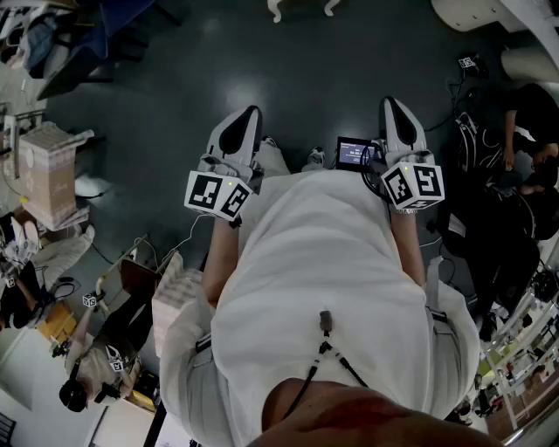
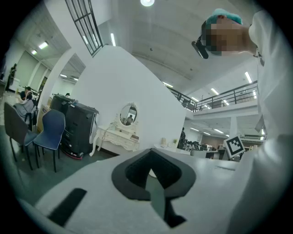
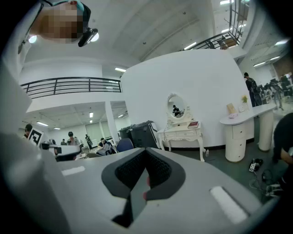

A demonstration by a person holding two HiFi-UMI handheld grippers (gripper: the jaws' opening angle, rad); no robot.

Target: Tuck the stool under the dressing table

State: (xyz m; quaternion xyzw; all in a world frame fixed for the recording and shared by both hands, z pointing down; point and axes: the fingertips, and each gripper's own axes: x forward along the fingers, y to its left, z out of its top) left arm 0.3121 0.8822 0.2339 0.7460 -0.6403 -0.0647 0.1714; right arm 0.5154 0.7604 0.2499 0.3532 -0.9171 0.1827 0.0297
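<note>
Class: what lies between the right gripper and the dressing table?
Bare floor, as far as the right gripper view shows: nothing stands between the right gripper and the dressing table.

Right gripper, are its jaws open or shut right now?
Shut. In the right gripper view, the right gripper has its jaws meeting at the tip, with nothing between them.

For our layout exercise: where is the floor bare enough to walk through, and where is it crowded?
Bare: dark floor straight ahead, up to the white furniture legs. Crowded: cardboard box at left, bag and person at right.
</note>
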